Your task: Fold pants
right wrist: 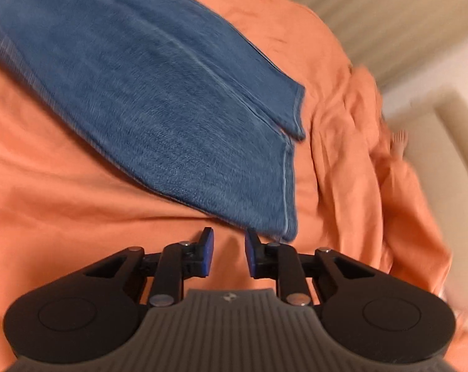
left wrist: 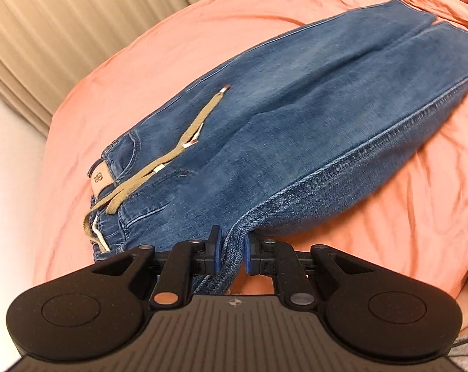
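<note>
Blue jeans (left wrist: 296, 108) lie flat on an orange bedsheet (left wrist: 404, 204), waistband at the lower left with a tan drawstring (left wrist: 184, 142) and a leather patch (left wrist: 100, 179). My left gripper (left wrist: 232, 249) is shut on the near side seam of the jeans by the waist, and a ridge of denim rises between its blue pads. In the right wrist view the leg ends (right wrist: 156, 108) lie side by side, their hems (right wrist: 288, 186) towards the right. My right gripper (right wrist: 229, 252) hovers open over bare sheet (right wrist: 78, 201), just short of the nearest hem corner, with nothing between its fingers.
Beige pleated curtain (left wrist: 63, 31) hangs behind the bed, also seen in the right wrist view as a curtain (right wrist: 389, 15). The sheet bunches into rumpled folds (right wrist: 358, 155) beyond the hems. A pale surface (left wrist: 4, 186) shows past the bed's left edge.
</note>
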`<state>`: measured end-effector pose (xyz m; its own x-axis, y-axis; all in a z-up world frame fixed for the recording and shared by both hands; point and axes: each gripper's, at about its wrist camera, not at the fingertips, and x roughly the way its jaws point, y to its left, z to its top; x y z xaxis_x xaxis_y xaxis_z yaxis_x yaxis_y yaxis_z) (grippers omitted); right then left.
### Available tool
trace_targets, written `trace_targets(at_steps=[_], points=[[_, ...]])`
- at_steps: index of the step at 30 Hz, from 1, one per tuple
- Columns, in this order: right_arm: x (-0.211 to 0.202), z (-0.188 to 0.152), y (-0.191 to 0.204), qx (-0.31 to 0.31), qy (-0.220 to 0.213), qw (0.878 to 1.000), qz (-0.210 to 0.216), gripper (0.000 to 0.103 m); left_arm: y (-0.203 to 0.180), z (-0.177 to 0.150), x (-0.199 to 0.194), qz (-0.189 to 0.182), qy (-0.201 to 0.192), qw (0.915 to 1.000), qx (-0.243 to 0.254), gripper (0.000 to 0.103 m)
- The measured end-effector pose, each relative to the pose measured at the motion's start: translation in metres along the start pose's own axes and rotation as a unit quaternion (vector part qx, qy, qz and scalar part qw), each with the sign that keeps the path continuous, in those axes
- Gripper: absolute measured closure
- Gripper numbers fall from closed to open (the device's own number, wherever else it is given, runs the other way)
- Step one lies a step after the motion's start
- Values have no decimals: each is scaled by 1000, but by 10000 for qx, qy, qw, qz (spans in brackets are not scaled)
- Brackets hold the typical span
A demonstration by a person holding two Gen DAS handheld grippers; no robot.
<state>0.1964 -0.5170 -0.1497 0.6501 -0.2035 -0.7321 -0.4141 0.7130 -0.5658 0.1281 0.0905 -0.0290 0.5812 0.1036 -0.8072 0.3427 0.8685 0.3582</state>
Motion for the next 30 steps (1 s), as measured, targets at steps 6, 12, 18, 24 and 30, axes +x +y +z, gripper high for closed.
trace_targets(at_steps=[6, 12, 18, 24, 30], points=[[19, -3, 11, -891, -237, 9946, -481, 70, -15, 11, 14, 111, 33, 9997, -231, 88], [15, 2, 16, -1073, -513, 9894, -831, 103, -9, 12, 7, 228, -115, 9984, -498, 88], [-27, 25, -6, -693, -834, 9826, -1506, 103, 9, 13, -15, 422, -639, 9933, -868, 90], [-93, 49, -36, -61, -1057, 9750, -1956, 103, 29, 14, -56, 572, -1257, 9858, -960, 90], [-102, 86, -59, 346, -787, 9763, -1987, 103, 45, 52, -51, 718, -1426, 9855, -570, 90]])
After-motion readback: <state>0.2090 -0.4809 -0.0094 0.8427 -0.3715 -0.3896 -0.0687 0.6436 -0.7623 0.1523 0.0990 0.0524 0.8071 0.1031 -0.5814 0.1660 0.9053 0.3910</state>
